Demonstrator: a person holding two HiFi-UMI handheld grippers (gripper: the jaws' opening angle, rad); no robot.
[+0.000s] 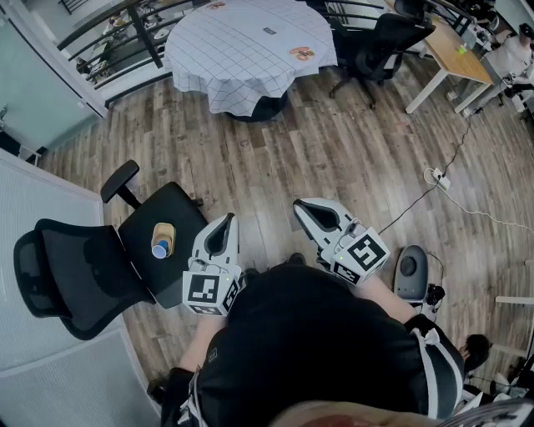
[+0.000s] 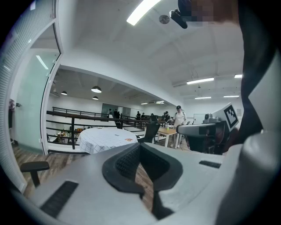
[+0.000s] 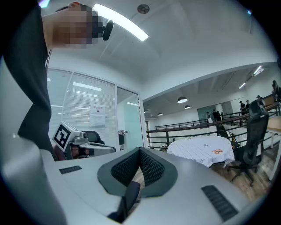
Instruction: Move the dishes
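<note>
A small tan bowl sits upright on the black seat of an office chair. A small blue cup is at its near rim; whether inside or just beside is unclear. Well apart, on a round surface draped in white grid-lined cloth, an orange-brown flat plate lies near the right edge. A second similar plate lies at the far edge, partly cut off.
</note>
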